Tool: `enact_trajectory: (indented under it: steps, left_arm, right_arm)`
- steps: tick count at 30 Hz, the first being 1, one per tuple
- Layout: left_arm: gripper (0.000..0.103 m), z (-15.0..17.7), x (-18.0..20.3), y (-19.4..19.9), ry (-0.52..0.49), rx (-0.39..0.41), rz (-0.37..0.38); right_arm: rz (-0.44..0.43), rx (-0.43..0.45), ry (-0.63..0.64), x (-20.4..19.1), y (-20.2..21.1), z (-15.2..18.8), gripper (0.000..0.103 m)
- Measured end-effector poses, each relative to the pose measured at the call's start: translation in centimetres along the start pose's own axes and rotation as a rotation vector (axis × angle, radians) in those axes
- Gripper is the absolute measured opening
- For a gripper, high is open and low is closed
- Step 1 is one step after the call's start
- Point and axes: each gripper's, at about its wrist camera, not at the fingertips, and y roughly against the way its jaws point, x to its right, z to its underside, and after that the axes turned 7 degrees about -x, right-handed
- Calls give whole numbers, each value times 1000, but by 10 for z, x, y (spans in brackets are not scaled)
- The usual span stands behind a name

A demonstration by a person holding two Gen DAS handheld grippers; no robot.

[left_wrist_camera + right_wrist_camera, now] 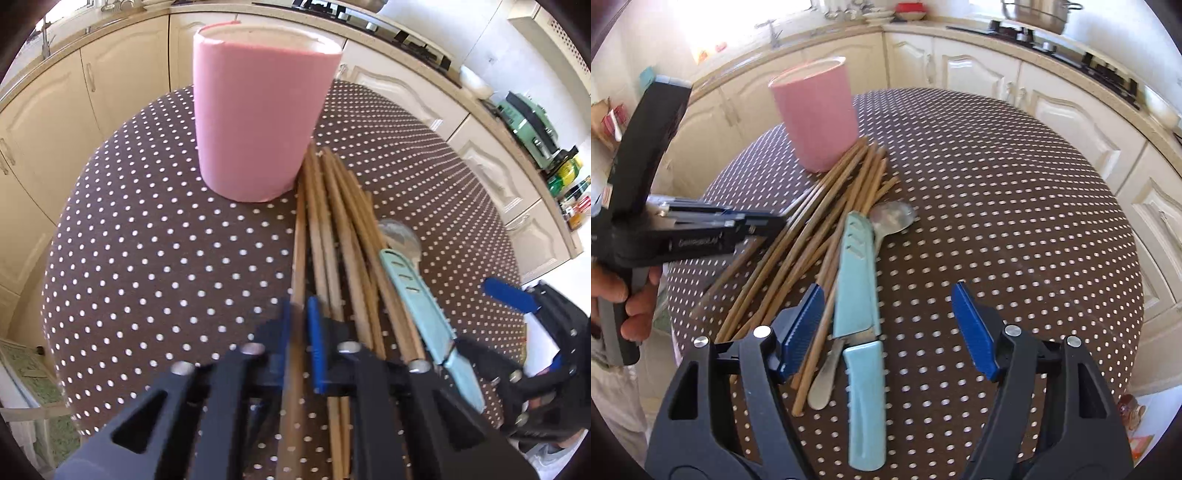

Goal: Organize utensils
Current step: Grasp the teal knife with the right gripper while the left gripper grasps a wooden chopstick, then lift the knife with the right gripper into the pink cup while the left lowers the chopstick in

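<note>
A pink cup point(258, 114) stands upright on the polka-dot table point(147, 266); it also shows in the right wrist view point(816, 110). Several wooden chopsticks point(340, 229) lie fanned beside it point(827, 221). My left gripper point(300, 332) is shut on one chopstick point(297, 266), just above the table. A light blue sheathed knife point(860, 314) and a metal spoon point(890, 219) lie by the chopsticks. My right gripper point(888, 328) is open and empty, over the knife, its left finger beside the chopsticks.
Cream kitchen cabinets point(979, 74) and a counter with a hob point(1052, 44) curve behind the table. A green appliance point(528, 122) and bottles stand on the counter at the right. The table's right half point(1015, 221) is bare cloth.
</note>
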Motion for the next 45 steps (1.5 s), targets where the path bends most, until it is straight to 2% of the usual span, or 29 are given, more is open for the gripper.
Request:
enact_trajectory:
  steps: [2, 8, 16, 21, 25, 27, 29, 33, 35, 36, 37, 38, 41, 45]
  left_arm:
    - [6, 2, 1, 1, 2, 9, -10]
    - [6, 29, -4, 11, 22, 28, 23]
    - [6, 57, -8, 19, 10, 13, 31]
    - [7, 44, -10, 22, 23, 10, 19]
    - [8, 28, -8, 17, 18, -6, -4]
    - [12, 22, -7, 14, 20, -11, -16]
    - [21, 14, -6, 10, 25, -15, -36]
    - [24, 7, -4, 5, 26, -10, -42]
    - [25, 4, -2, 3, 16, -12, -41]
    - [24, 3, -3, 2, 19, -14, -34]
    - [19, 3, -3, 2, 22, -10, -28]
    - [7, 3, -2, 2, 18, -6, -17]
    - [6, 2, 0, 3, 15, 10, -20]
    - [6, 8, -1, 8, 26, 37, -2]
  right_arm:
    - [5, -34, 25, -5, -6, -1, 57]
    - [8, -112, 62, -10, -20, -6, 35]
    - [-35, -185, 79, -6, -36, -24, 27]
    - [-23, -188, 75, -1, -31, -32, 15]
    - [-57, -204, 41, 12, -29, -34, 15]
    - [-91, -213, 22, 14, -27, -34, 16]
    - [-114, -218, 17, 16, -26, -32, 16]
    - [-78, -227, 41, 7, -31, -32, 16]
    - [-89, -231, 34, 5, -33, -35, 22]
    - [-99, -233, 30, 4, -33, -36, 26]
    - [-95, -231, 34, 1, -32, -36, 28]
    - [-84, -231, 41, -1, -34, -39, 28]
    - [-84, -238, 49, -8, -41, -45, 30]
    - [-29, -254, 84, -25, -52, -46, 30]
